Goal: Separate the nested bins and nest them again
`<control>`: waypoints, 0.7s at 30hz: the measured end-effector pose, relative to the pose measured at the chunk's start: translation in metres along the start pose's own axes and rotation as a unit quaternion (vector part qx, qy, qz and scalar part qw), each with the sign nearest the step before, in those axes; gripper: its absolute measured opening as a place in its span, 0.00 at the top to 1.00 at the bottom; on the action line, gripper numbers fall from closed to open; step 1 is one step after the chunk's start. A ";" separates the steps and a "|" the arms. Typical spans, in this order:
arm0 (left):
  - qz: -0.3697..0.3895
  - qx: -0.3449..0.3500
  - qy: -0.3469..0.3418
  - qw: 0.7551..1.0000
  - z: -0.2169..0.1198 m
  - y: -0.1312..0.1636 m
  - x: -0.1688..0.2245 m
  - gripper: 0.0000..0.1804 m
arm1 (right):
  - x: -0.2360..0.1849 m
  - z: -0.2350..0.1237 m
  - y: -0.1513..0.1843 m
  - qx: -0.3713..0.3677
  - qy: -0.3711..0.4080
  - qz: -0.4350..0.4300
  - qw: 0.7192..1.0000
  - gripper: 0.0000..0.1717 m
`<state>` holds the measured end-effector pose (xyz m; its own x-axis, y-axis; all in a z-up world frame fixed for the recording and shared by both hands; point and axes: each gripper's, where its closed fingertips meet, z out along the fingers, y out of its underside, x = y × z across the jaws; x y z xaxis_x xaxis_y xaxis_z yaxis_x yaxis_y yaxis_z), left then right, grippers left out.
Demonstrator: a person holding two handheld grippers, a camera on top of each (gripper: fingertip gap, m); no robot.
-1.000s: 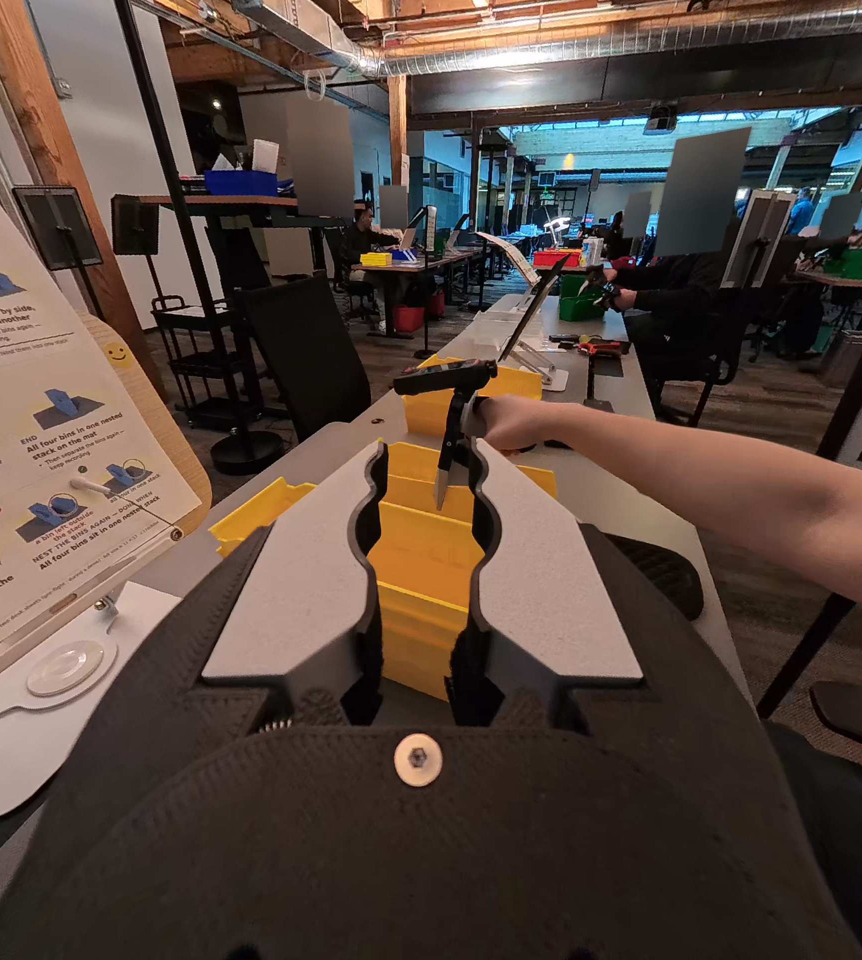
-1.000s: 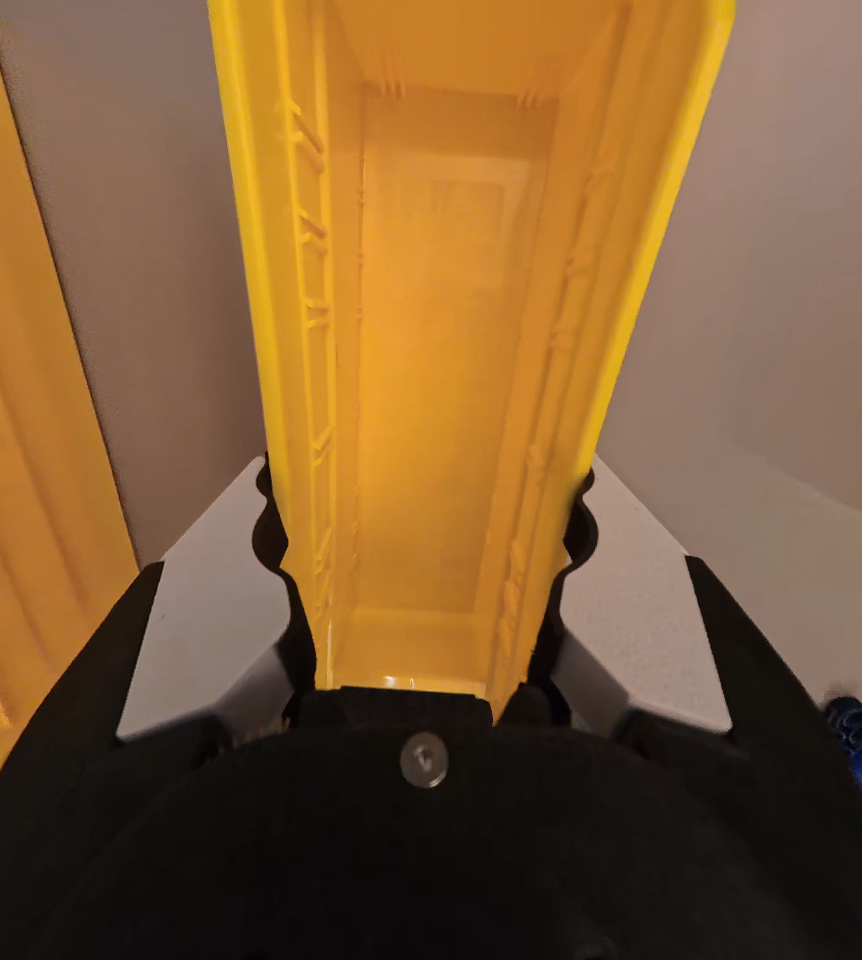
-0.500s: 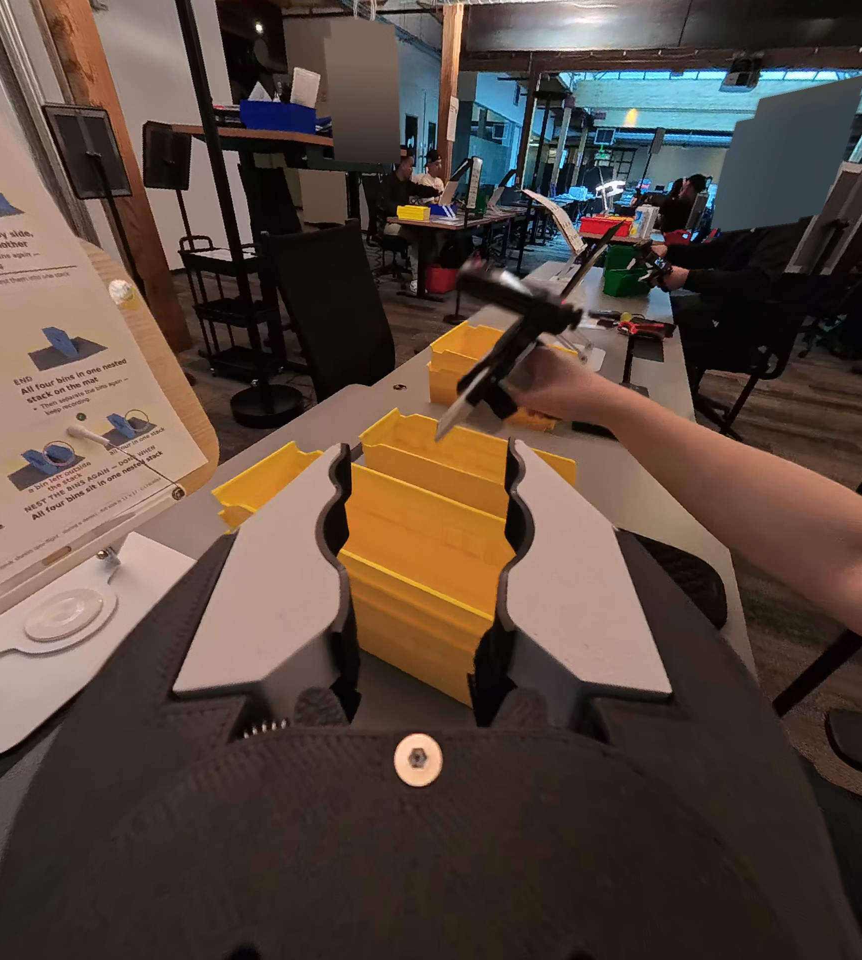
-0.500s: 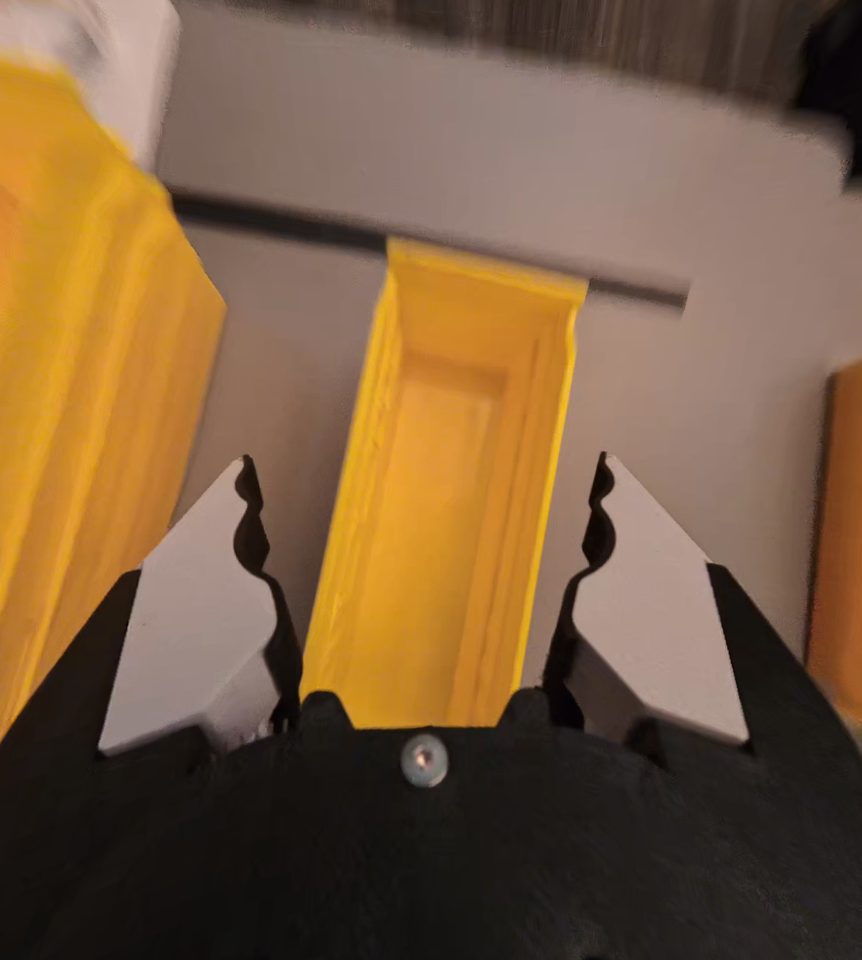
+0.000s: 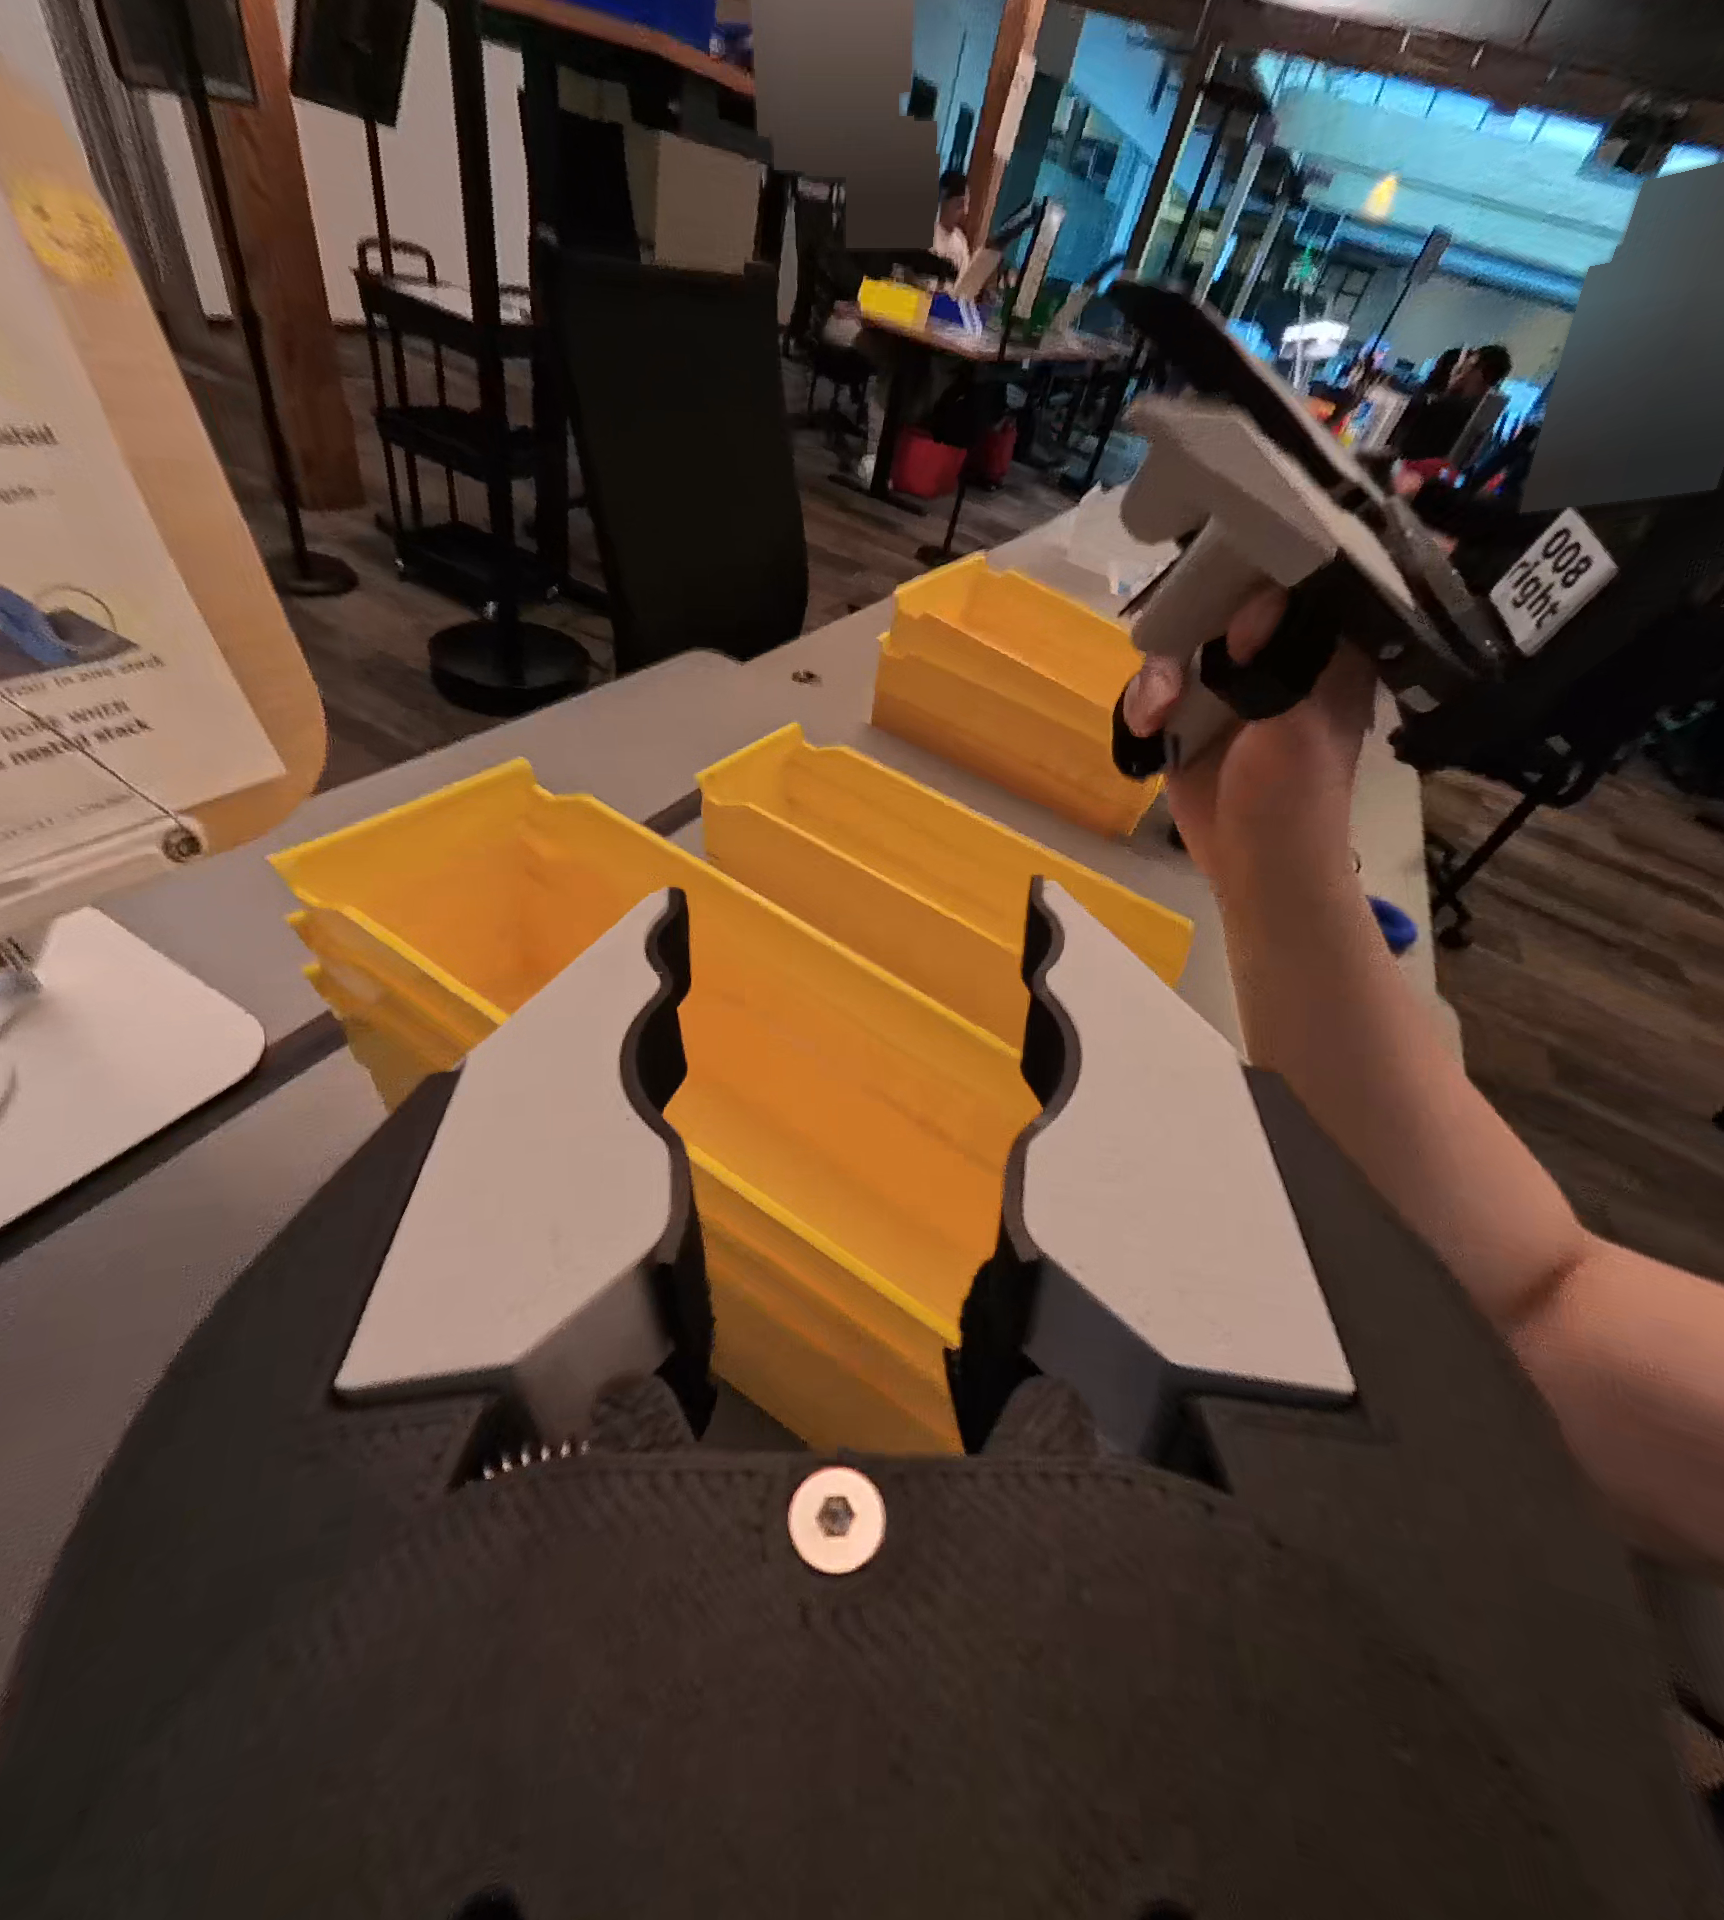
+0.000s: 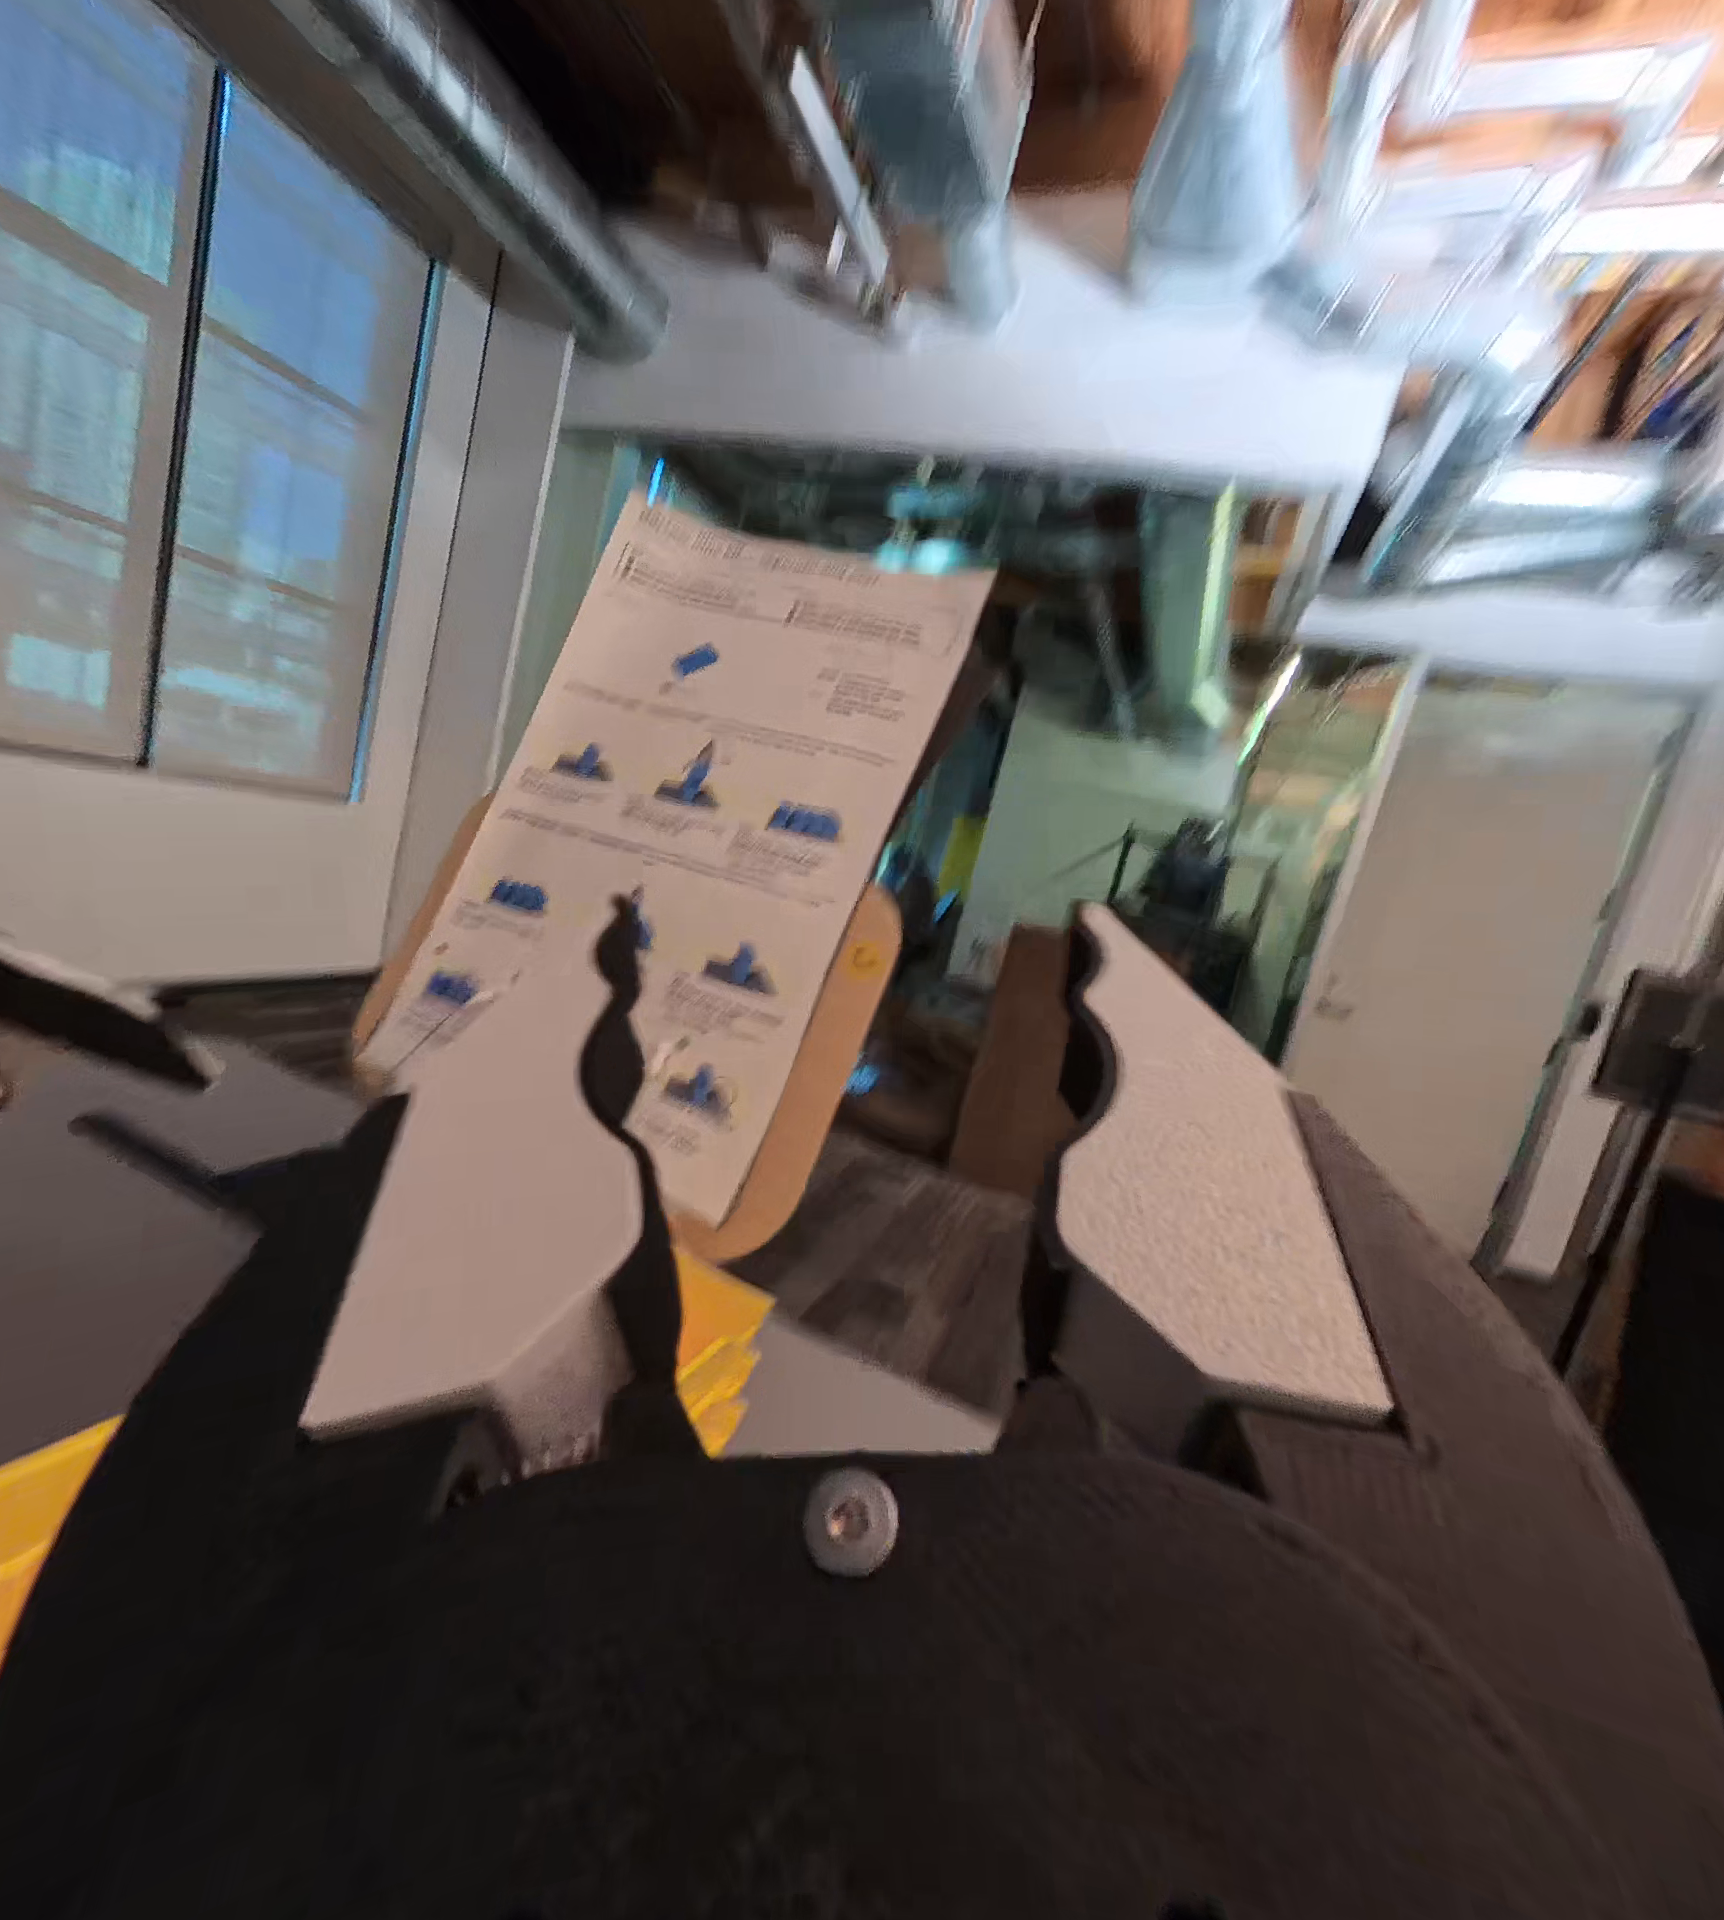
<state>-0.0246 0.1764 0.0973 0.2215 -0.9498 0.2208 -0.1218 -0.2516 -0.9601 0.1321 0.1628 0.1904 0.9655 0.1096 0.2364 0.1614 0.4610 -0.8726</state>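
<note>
Right now the left gripper (image 5: 853, 997) hangs low over the grey tabletop (image 5: 567, 727), its two grey fingers (image 5: 546, 1122) spread apart with nothing pressed between them; the long side wall of a stack of nested yellow bins (image 5: 484, 914) shows in the gap between them, but whether either pad touches that wall cannot be told. That stack sits at about 11 o'clock of the left wrist view's centre, with lower rims stepping out beneath its near-left corner. Just beside it, toward 1 o'clock, a single yellow bin (image 5: 899, 831) lies open side up, apart from the stack by a narrow strip of tabletop. Farther off, near 1 o'clock and well apart, another group of yellow bins (image 5: 1003, 665) rests on the same surface. At 2 o'clock a hand (image 5: 1263, 790) holds the right gripper (image 6: 853, 997) lifted clear above the bins and tilted upward. From the right wrist view, blurred by motion, its fingers (image 6: 1211, 1174) stand wide apart on plain air, aimed at an instruction sheet (image 6: 733, 831) on a wooden easel at 12 o'clock, with a patch of yellow bin at 8 o'clock along the lower left edge. The same sheet stands at 9 o'clock in the left wrist view on a white base (image 5: 79, 1070).
</note>
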 end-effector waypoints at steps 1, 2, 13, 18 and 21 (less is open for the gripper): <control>0.002 -0.018 -0.005 1.000 0.005 0.007 -0.001 0.62 | 0.010 -0.003 -0.001 0.031 0.014 -0.012 0.999 0.60; 0.005 -0.038 -0.013 0.999 0.010 0.015 -0.003 0.58 | 0.020 -0.004 0.005 0.026 0.026 -0.007 0.999 0.59; -0.023 -0.134 -0.149 0.979 0.026 0.054 -0.033 0.32 | 0.074 -0.024 0.018 0.034 0.052 0.090 0.994 0.56; -0.025 -0.251 -0.247 0.936 0.046 0.061 -0.060 0.23 | 0.092 -0.027 0.036 0.014 0.073 0.116 0.990 0.58; -0.050 -0.331 -0.278 0.900 0.061 0.071 -0.067 0.17 | 0.110 -0.036 0.039 0.014 0.096 0.119 0.988 0.57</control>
<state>0.0109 0.2332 0.0042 0.6916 -0.7223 0.0031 -0.5835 -0.5612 -0.5870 0.2521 0.1613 0.1672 0.9969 0.0499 -0.0609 -0.0772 0.4675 -0.8806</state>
